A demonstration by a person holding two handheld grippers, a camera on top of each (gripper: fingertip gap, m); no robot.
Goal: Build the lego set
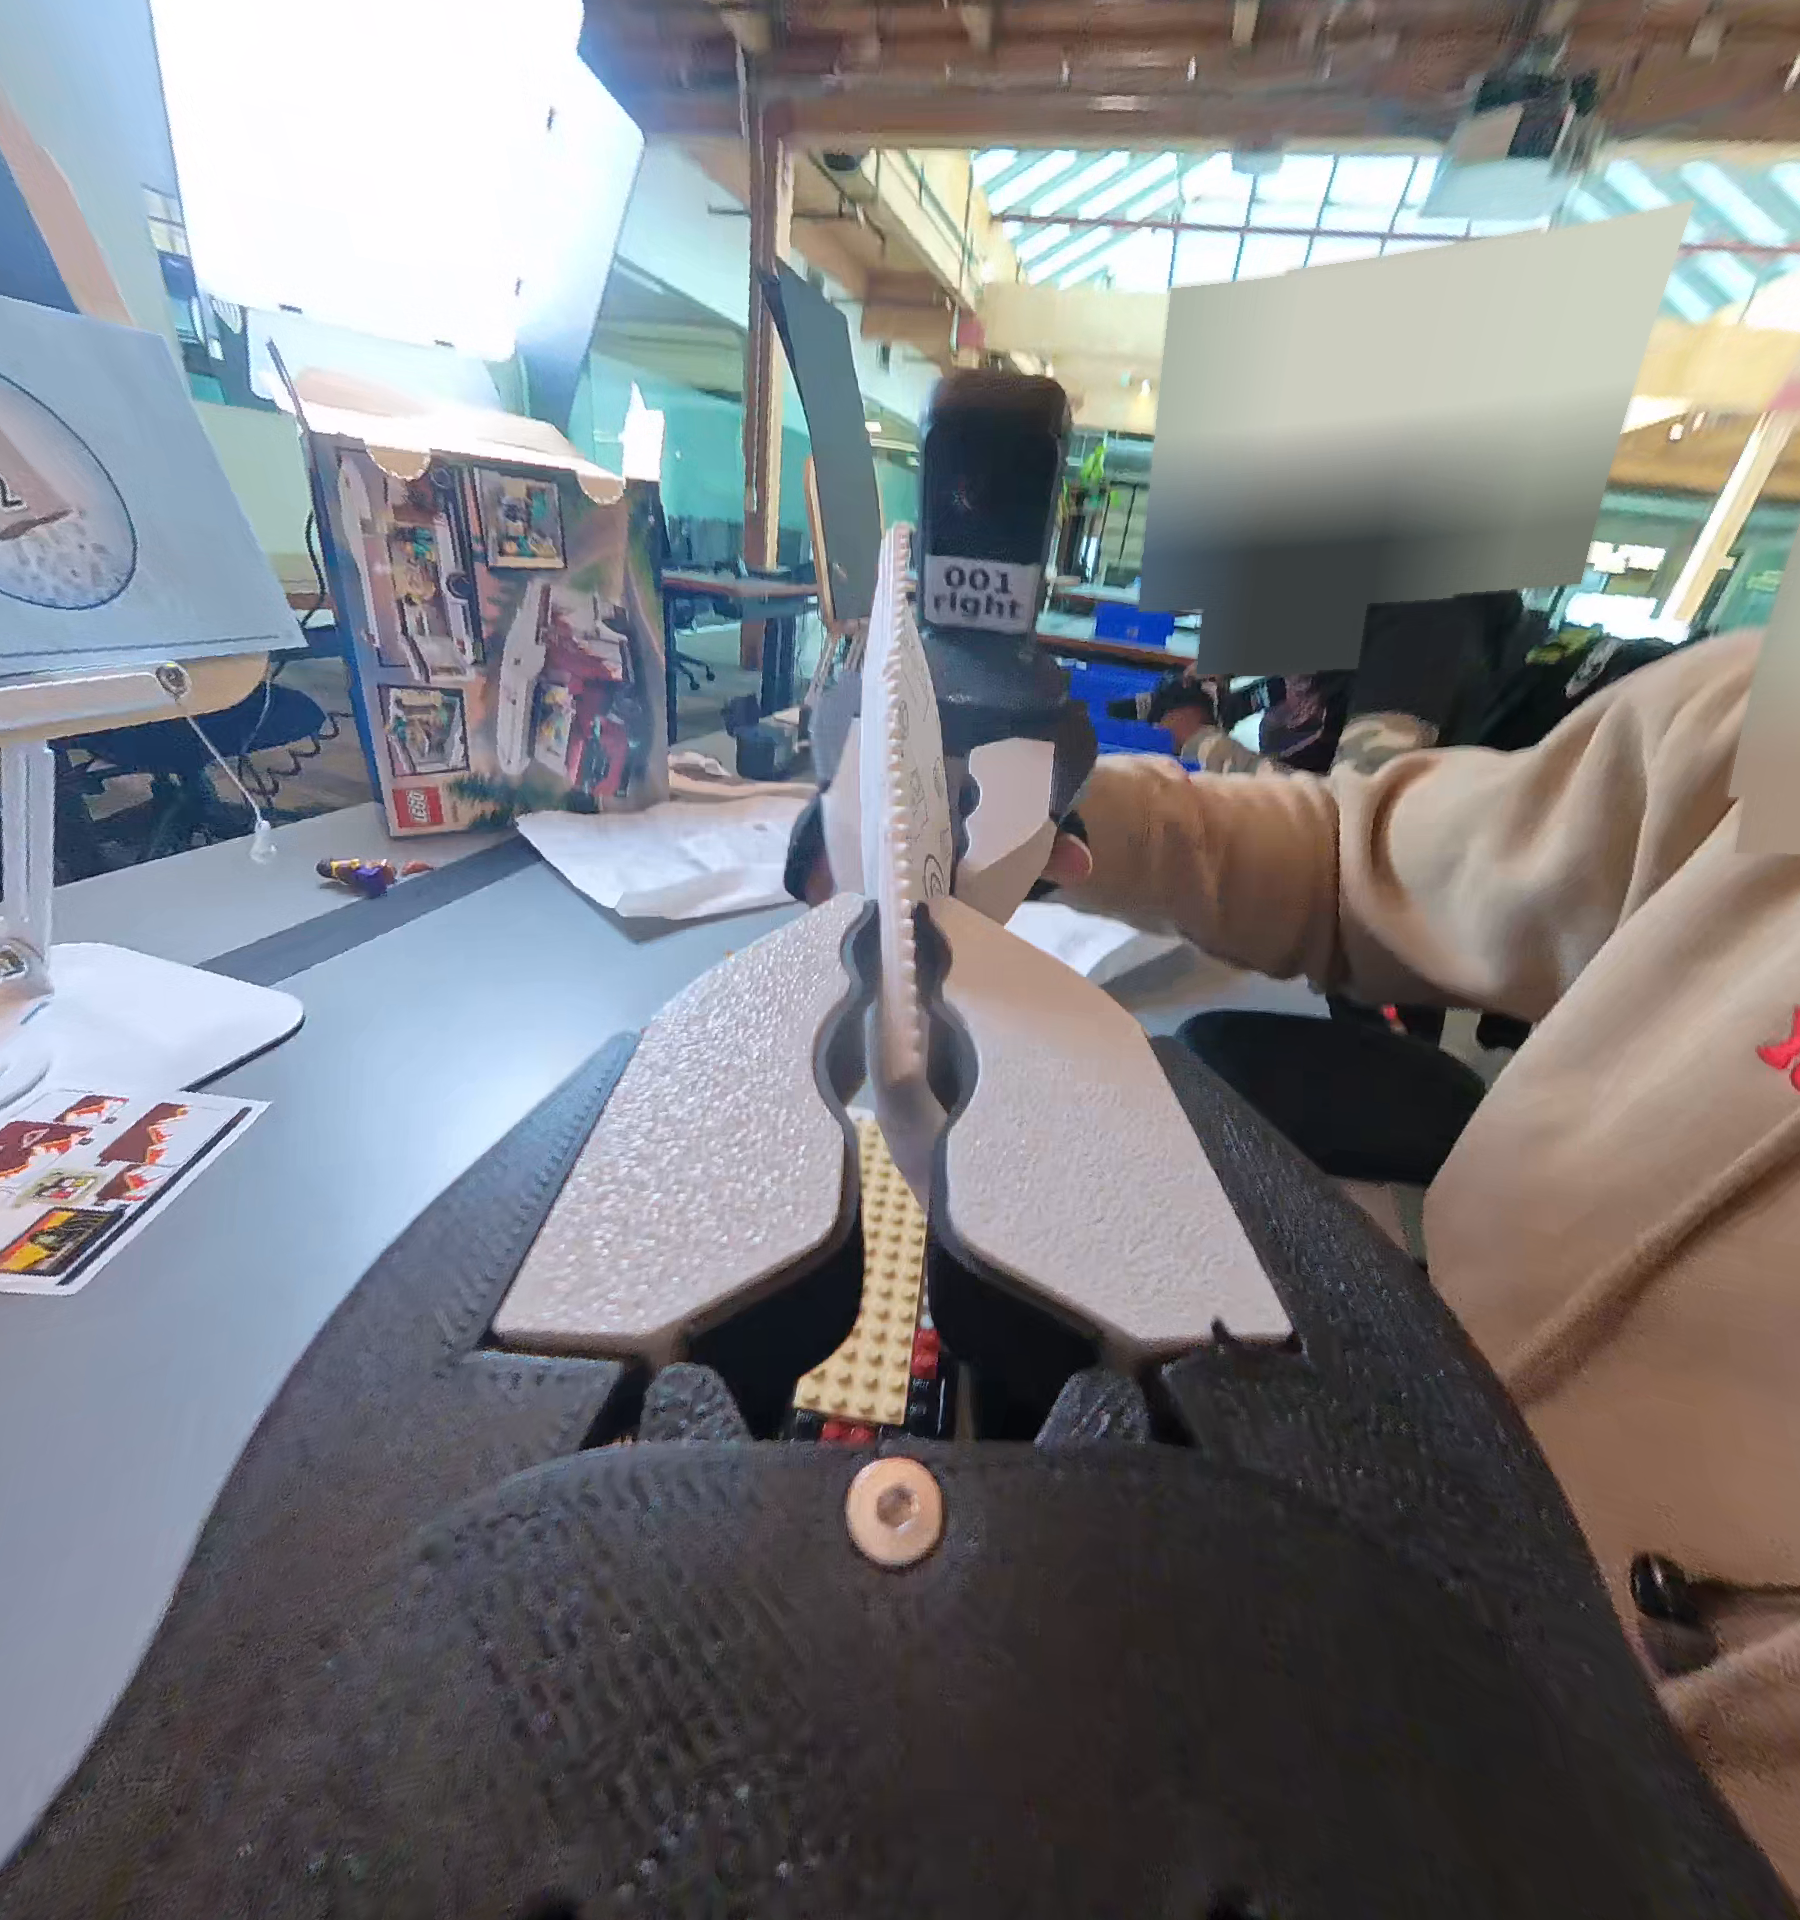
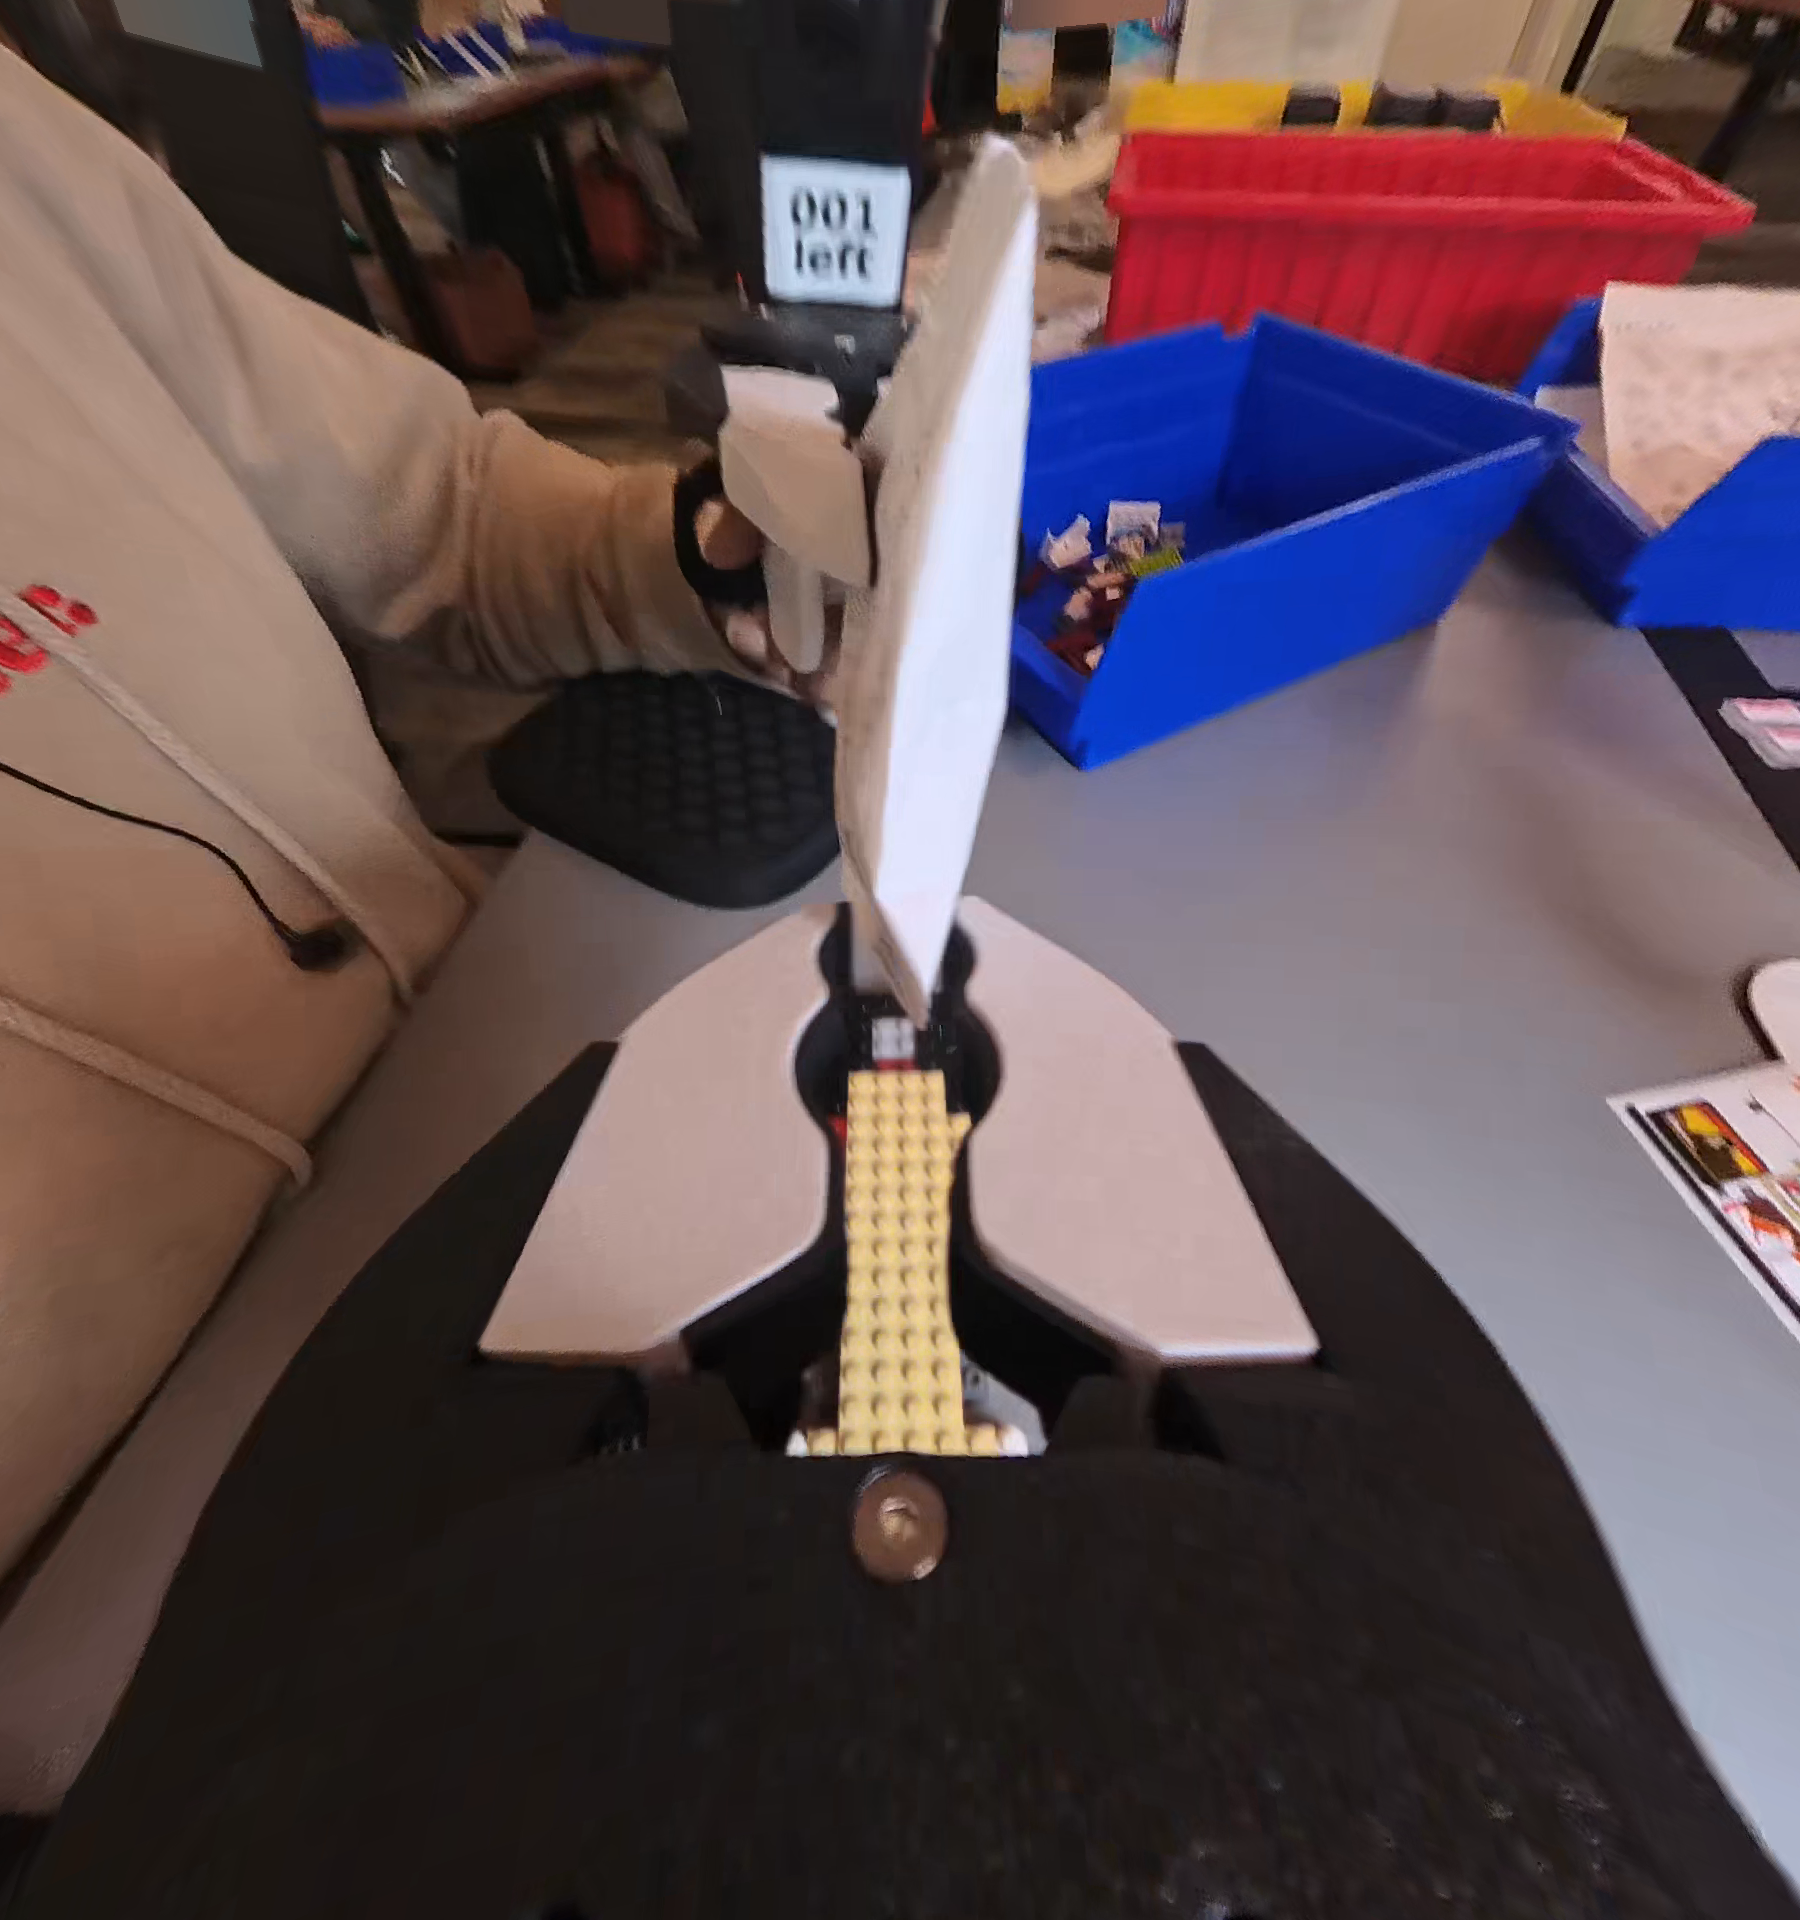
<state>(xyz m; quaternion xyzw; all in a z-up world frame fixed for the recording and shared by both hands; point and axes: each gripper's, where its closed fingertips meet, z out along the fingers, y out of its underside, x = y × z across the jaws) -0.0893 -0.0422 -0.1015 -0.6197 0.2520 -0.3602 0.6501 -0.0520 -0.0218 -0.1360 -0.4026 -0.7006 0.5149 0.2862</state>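
A white paper bag (image 1: 901, 748) with a serrated edge is held upright in the air between both grippers. My left gripper (image 1: 901, 935) is shut on its near edge. My right gripper (image 1: 917, 821) faces it from the far side, its fingers against the bag. In the right wrist view my right gripper (image 2: 901, 935) is shut on the bag's (image 2: 948, 520) lower corner, and the left gripper (image 2: 844, 499) grips the far edge. A tan studded plate (image 1: 885, 1278) with red and black bricks under it lies below the jaws, and shows in the right wrist view (image 2: 896, 1247) too.
A brick-set box (image 1: 501, 644), flat white bags (image 1: 667, 852) and a small purple figure (image 1: 361, 873) lie on the grey table (image 1: 408, 1039). A booklet stand (image 1: 65, 488) and sticker sheet (image 1: 75, 1184) are at left. Blue bins (image 2: 1270, 520) and a red bin (image 2: 1395, 239) stand behind. The left gripper's tips are roughly 7 cm from the right gripper's.
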